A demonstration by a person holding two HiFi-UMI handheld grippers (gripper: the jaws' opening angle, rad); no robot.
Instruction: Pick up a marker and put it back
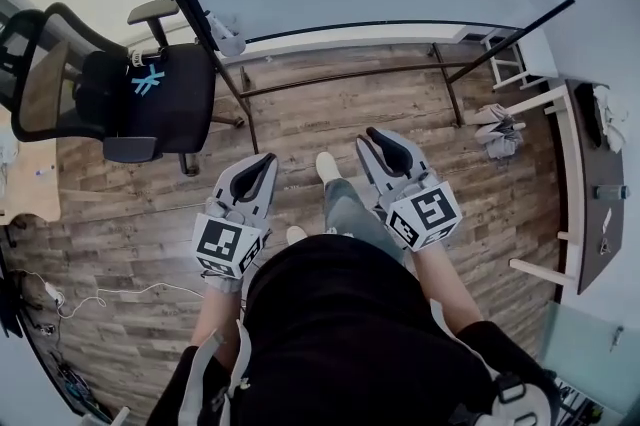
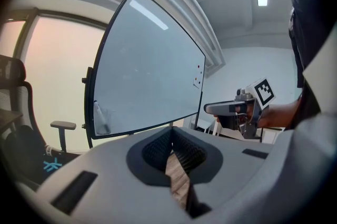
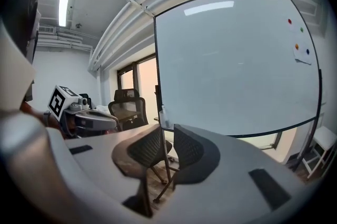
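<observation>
**A:** Ahead and left of both grippers, at the whiteboard's [image 2: 147,70] lower left corner: marker [image 2: 98,112], upright in a clear holder [image 2: 103,124], well apart from either.

**B:** Nearer gripper?

**A:** Left gripper [image 1: 268,160], by my judgement. Its jaw tips meet, holding nothing. Right gripper [image 1: 372,137]: jaws slightly apart, holding nothing. Grasp across the upright axis.

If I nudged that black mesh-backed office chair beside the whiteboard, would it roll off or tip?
The black mesh-backed office chair would probably roll or swivel rather than tip: it seems to stand low and wide on the smooth wooden floor. Its frame and armrests look rigid, so likely no flopping.
</observation>
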